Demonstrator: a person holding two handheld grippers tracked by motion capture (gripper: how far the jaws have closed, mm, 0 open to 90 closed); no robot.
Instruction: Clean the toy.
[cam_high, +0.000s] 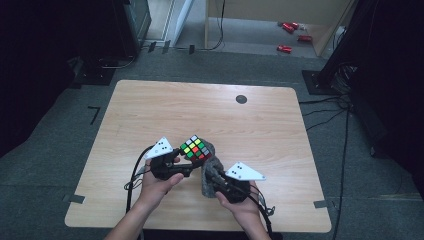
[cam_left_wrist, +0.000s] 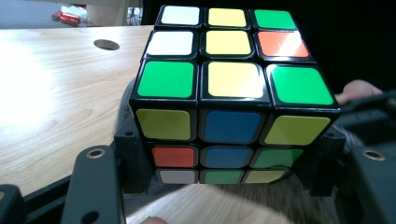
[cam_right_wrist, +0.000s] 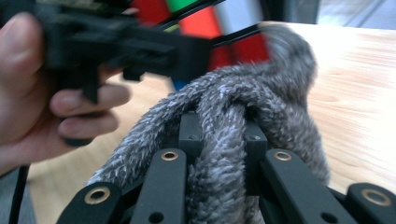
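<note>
Two grippers meet near the front middle of your worktop (cam_high: 150, 110), each with something in its jaws. Your left gripper (cam_high: 186, 161) is clamped on the puzzle cube (cam_high: 195, 148): in the left gripper view the cube (cam_left_wrist: 229, 100) sits between the two black jaws, which press against its lower left and right sides, with a face of green, yellow, white and orange stickers turned up. In the high view the cube is held tilted, just above the wood. Your right gripper (cam_high: 210, 172) is closed tight on a grey fuzzy cloth (cam_high: 209, 172); in the right gripper view the jaws pinch a thick fold of the cloth (cam_right_wrist: 224, 140), which bunches up and over them. The cloth reaches up to the cube and touches its right side and underside. Your left hand (cam_right_wrist: 42, 93) shows blurred at the left of the right gripper view, wrapped round its gripper's handle.
</note>
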